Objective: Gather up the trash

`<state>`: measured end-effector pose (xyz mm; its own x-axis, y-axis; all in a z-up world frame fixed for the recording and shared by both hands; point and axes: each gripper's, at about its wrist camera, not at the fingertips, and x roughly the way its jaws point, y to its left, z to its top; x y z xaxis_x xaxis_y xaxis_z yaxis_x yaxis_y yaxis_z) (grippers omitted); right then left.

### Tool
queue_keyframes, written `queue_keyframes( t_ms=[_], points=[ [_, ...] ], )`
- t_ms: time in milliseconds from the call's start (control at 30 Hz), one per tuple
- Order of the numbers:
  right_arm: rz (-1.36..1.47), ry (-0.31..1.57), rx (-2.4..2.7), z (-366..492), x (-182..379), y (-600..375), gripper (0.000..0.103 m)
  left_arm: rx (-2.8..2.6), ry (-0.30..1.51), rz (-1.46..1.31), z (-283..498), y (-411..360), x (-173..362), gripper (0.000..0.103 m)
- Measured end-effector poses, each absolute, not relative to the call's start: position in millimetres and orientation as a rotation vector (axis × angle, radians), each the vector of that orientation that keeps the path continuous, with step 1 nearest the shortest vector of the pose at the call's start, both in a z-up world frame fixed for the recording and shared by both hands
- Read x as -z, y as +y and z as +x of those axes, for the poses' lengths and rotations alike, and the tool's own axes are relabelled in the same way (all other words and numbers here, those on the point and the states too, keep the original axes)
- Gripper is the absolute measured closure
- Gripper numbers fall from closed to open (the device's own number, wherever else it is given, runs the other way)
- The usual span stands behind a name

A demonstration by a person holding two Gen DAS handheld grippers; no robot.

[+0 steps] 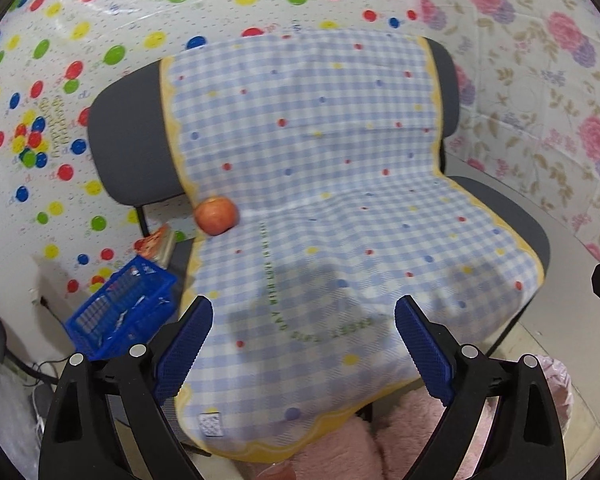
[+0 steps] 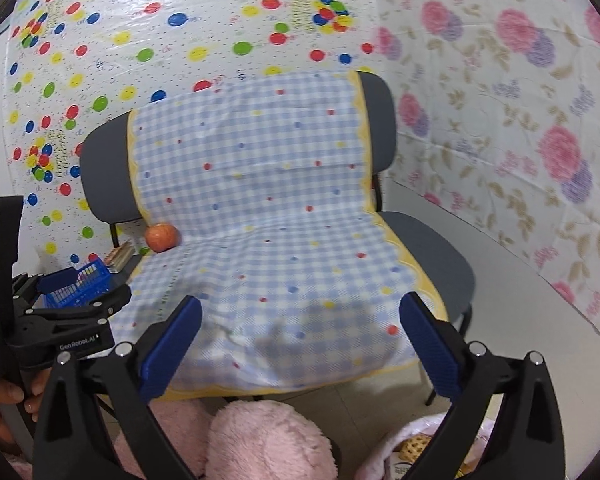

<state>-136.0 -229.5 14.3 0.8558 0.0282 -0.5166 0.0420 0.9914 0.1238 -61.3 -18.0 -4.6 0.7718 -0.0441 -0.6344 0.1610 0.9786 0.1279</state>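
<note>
A grey chair (image 1: pixel 132 152) (image 2: pixel 104 176) is draped with a blue checked cloth (image 1: pixel 320 184) (image 2: pixel 268 224). An orange-red apple (image 1: pixel 216 215) (image 2: pixel 162 237) lies on the cloth at the seat's back left corner. My left gripper (image 1: pixel 304 320) is open and empty, hovering over the seat's front edge. My right gripper (image 2: pixel 300 320) is open and empty, also in front of the seat. The left gripper's body (image 2: pixel 60 320) shows at the left of the right wrist view. A pink bag (image 2: pixel 420 444) with something yellow inside sits low at the right.
A blue plastic basket (image 1: pixel 120 312) (image 2: pixel 78 286) stands on the floor left of the chair, with a small packet (image 1: pixel 158 242) (image 2: pixel 118 256) behind it. Pink fluffy slippers (image 2: pixel 260 440) (image 1: pixel 340 452) are below. Patterned sheets cover the walls behind the chair.
</note>
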Motion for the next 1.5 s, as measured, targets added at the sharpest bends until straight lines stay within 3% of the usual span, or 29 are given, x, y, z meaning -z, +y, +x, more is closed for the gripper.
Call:
queue_keyframes(
  t_ms=[300, 1500],
  points=[
    [0.131, 0.561, -0.042, -109, -17, -211, 0.006, 0.039, 0.682, 0.149, -46, 14, -3, 0.011],
    [0.134, 0.583, -0.029, -103, -9, -222, 0.006, 0.036, 0.693, 0.142, -36, 10, 1, 0.011]
  ],
)
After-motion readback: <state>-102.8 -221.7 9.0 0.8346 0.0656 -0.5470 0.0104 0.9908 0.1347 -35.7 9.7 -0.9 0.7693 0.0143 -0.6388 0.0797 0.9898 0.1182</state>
